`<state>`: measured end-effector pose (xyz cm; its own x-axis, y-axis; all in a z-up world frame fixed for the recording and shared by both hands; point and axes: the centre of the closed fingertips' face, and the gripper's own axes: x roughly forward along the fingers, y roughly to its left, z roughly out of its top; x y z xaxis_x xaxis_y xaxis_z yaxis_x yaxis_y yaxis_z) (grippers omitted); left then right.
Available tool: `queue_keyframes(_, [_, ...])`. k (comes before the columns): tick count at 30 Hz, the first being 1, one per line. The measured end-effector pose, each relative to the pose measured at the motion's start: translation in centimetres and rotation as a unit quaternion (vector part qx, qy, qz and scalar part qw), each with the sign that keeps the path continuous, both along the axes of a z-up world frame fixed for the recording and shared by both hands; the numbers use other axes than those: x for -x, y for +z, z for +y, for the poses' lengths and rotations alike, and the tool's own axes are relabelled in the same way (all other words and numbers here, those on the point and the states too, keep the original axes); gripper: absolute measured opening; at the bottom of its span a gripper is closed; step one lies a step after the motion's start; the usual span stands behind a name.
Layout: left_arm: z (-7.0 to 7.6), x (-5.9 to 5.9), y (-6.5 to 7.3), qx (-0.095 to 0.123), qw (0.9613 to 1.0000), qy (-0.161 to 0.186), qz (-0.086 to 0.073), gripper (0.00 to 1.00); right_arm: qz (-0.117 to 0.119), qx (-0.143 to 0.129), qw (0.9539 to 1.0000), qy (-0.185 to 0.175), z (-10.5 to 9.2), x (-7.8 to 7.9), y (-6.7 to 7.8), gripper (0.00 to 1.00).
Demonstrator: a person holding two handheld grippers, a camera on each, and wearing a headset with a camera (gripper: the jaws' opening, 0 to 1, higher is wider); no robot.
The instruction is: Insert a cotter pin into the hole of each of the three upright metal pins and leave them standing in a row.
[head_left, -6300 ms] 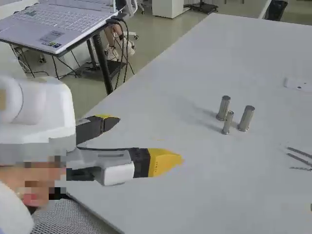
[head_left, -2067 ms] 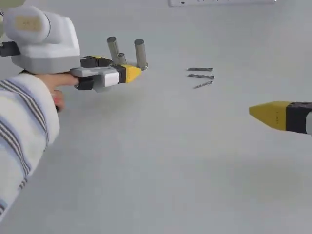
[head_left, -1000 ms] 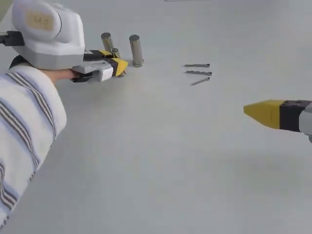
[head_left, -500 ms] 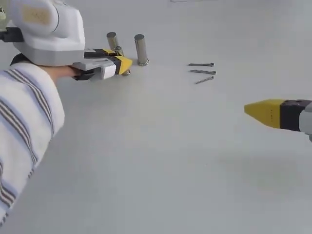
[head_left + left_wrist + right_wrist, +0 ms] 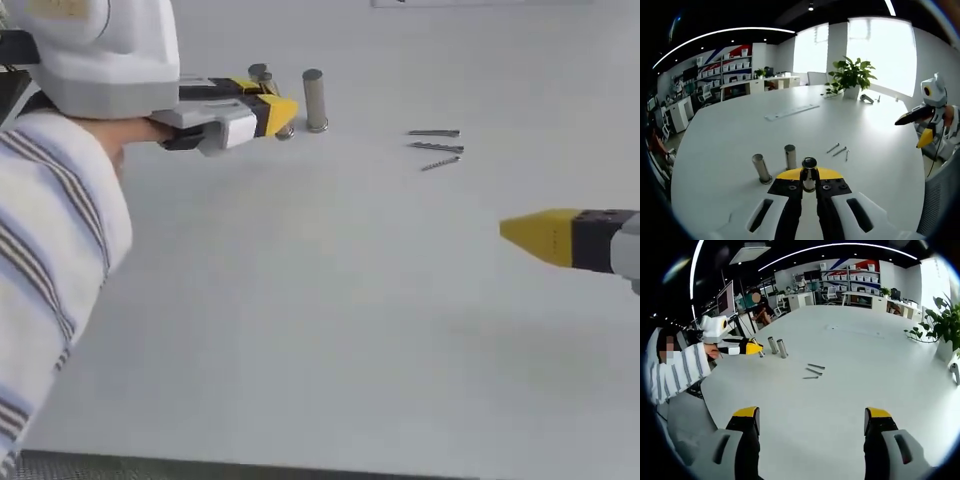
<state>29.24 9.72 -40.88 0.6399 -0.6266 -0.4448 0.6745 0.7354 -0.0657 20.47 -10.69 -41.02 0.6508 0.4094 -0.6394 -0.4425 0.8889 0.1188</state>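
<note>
My left gripper (image 5: 278,108) (image 5: 809,179) is shut on the short metal pin (image 5: 809,169), whose base (image 5: 284,131) shows just under the yellow jaws. A taller pin (image 5: 314,100) (image 5: 790,156) stands right of it. Another upright pin (image 5: 260,73) (image 5: 761,168) stands behind the jaws. Three cotter pins (image 5: 436,148) (image 5: 839,149) (image 5: 814,371) lie side by side on the white table (image 5: 330,300), further right. My right gripper (image 5: 530,237) (image 5: 811,422) hovers open and holds nothing, low at the right, well short of the cotter pins.
A striped sleeve (image 5: 50,260) holds the left gripper at the table's left edge. In the left gripper view a white strip (image 5: 792,111) lies far back on the table and a potted plant (image 5: 850,80) stands beyond it.
The left gripper reached the pins and shut on the short one, then shifted slightly up and away with it. The right gripper came in at the right and holds still. The head camera panned.
</note>
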Motion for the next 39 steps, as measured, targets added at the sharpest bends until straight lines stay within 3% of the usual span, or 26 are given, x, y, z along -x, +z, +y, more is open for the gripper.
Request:
queue_keyframes(3, [-0.3,0.9,0.1,0.004,1.0000,-0.002,-0.001,0.05,-0.002,-0.002,1.0000,0.005,0.4,0.2,0.2,0.85])
queue_keyframes(7, [-0.7,2.0,-0.3,-0.006,0.9999,-0.013,-0.005,0.05,-0.004,0.001,0.9999,0.011,0.6,0.5,0.3,0.84])
queue_keyframes(20, [-1.4,5.4,-1.9,-0.011,0.9996,-0.023,0.007,0.05,-0.009,-0.002,0.9998,0.016,0.8,1.6,0.7,0.84])
queue_keyframes(27, [-1.7,6.4,-3.0,-0.023,0.9993,-0.027,0.015,0.05,-0.011,-0.007,0.9997,0.022,1.2,1.8,1.0,0.84])
queue_keyframes(33, [-2.2,7.2,-3.8,-0.012,0.9991,-0.032,0.023,0.05,-0.016,-0.009,0.9996,0.024,1.4,1.9,1.5,0.84])
queue_keyframes(39, [-2.5,7.8,-4.5,-0.021,0.9988,-0.040,0.021,0.05,-0.019,-0.022,0.9993,0.024,1.7,2.0,1.7,0.84])
